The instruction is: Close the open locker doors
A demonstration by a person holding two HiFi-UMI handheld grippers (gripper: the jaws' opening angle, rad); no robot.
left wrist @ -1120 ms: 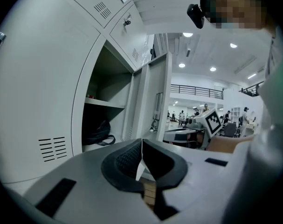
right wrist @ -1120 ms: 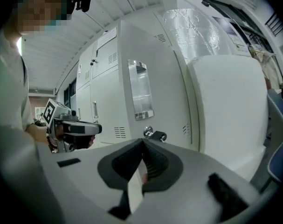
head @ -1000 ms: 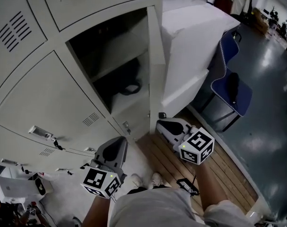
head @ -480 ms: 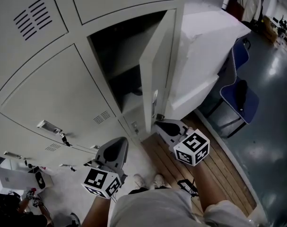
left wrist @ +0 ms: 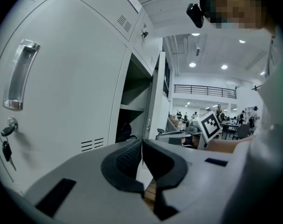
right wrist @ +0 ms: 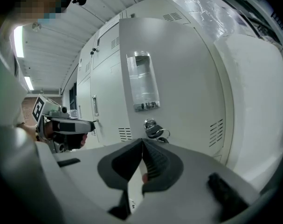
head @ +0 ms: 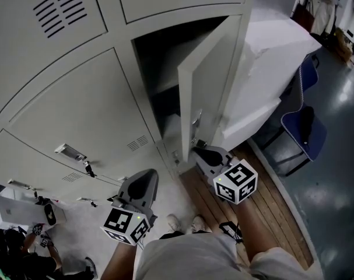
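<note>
A bank of pale grey lockers (head: 77,115) fills the head view. One lower locker door (head: 203,98) stands about half open, its dark compartment (head: 162,86) showing a shelf and a dark item inside. My right gripper (head: 195,152) is shut and empty, its tip pressed at the door's outer face just below the clear handle (right wrist: 142,80) and the key in the lock (right wrist: 153,129). My left gripper (head: 143,179) is shut with nothing in it, held lower left in front of a closed locker with a handle (left wrist: 19,73) and a hanging key (left wrist: 5,139).
A white wrapped block (head: 270,74) stands right of the lockers. A blue chair (head: 305,127) sits on the dark floor beyond it. Wooden planks (head: 270,209) lie under my right arm. A white box (head: 16,212) lies at lower left.
The locker door has swung from fully open against the side to about half closed, with my right gripper following it leftward. The left gripper has barely moved.
</note>
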